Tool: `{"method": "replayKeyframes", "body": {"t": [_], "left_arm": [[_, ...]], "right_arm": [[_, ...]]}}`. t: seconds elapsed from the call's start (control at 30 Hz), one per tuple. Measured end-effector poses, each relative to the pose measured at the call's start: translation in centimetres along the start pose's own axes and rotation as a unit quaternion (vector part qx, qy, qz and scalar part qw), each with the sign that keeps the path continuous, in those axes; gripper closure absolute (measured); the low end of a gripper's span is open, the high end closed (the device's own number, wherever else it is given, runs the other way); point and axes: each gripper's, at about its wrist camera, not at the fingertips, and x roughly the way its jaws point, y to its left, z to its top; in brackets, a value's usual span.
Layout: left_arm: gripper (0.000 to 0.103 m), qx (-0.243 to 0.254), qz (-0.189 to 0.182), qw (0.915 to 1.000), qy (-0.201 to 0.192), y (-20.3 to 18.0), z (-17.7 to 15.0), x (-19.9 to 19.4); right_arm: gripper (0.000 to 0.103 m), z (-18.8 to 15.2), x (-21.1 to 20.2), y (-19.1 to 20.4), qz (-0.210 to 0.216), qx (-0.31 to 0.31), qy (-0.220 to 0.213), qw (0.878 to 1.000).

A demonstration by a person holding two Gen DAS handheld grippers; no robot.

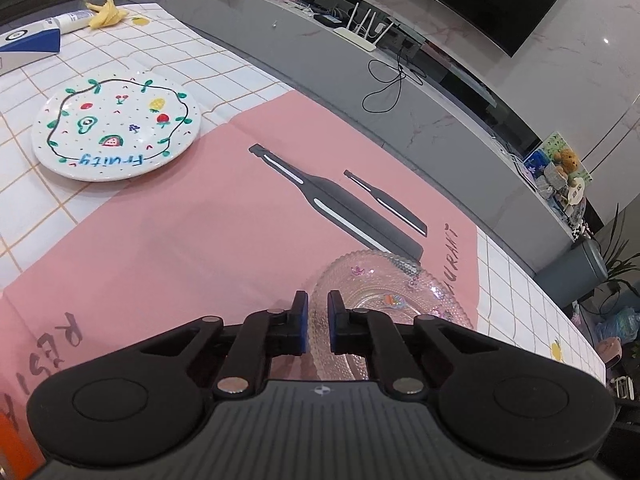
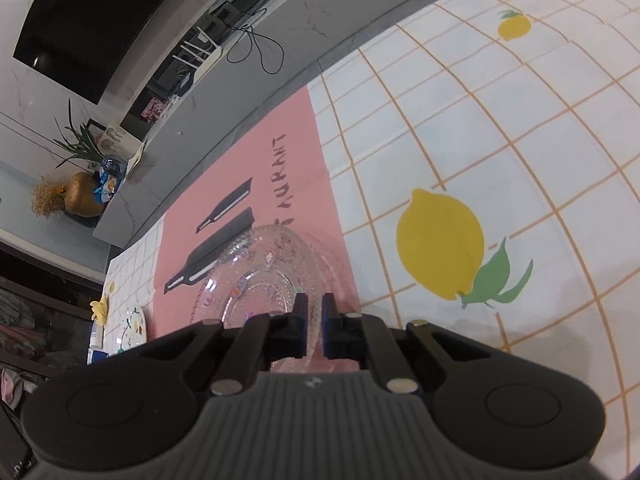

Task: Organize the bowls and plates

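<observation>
A clear beaded glass dish with small coloured stickers lies on the pink placemat near me. My left gripper is shut on its left rim, with the glass edge pinched between the blue pads. In the right wrist view the same glass dish has its right rim pinched by my right gripper, also shut. A white plate painted with fruit and the word "Fruity" sits to the far left on the tablecloth, half beside the mat. That plate shows small at the left in the right wrist view.
A banana peel, a white bottle and a blue-and-white box lie at the table's far left corner. Lemon-print checked tablecloth spreads to the right. A grey TV cabinet runs behind the table's far edge.
</observation>
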Motion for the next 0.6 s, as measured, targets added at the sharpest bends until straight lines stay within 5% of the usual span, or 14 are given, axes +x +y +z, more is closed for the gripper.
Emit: {"method": "replayKeyframes", "body": {"t": [0.6], "left_arm": [[0.093, 0.003, 0.013, 0.9998, -0.013, -1.2, -1.5, -4.8]], "right_arm": [[0.099, -0.6, -3.9, 0.0, 0.017, 0.003, 0.007, 1.0]]}}
